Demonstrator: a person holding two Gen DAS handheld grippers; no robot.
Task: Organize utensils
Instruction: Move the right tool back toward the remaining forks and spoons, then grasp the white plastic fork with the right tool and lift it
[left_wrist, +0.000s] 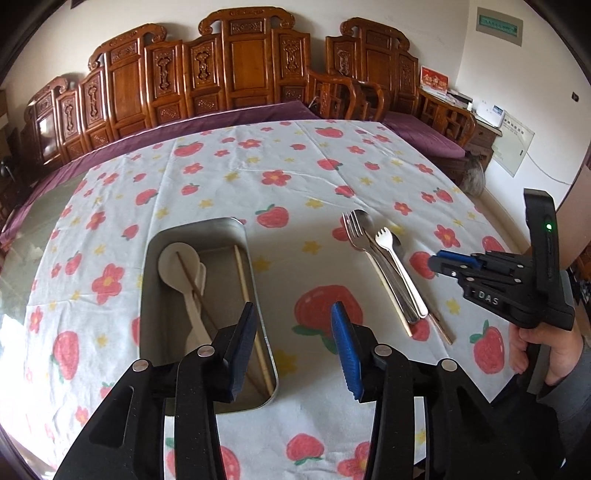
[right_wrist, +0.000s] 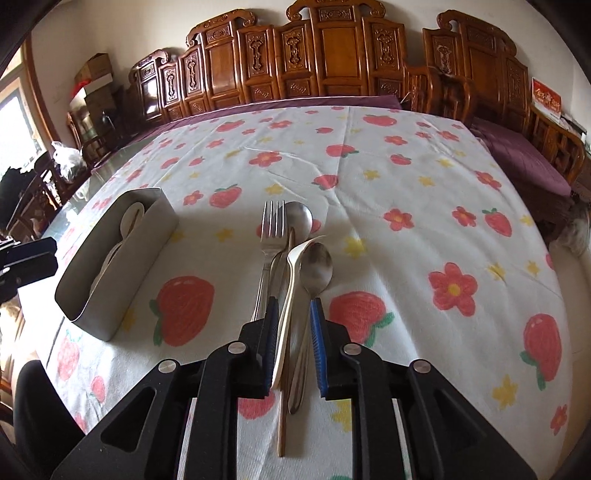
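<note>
I am hovering my left gripper (left_wrist: 295, 345), fingers wide apart and empty, over the rectangular steel tin (left_wrist: 207, 314); right of that tin, my right gripper (right_wrist: 293, 345) (half open) is straddling the white plastic spork (right_wrist: 291, 291), not clamping it.

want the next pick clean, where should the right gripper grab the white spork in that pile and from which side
Grip the white spork on its handle, about mid-length, coming from above with the right gripper straddling it crosswise. Its handle runs toward the gripper, and it appears to lie over the steel spoon and fork. The tined head is wide and curved, so a poor hold. The neighbours crowd close, so the fingers may catch them.
</note>
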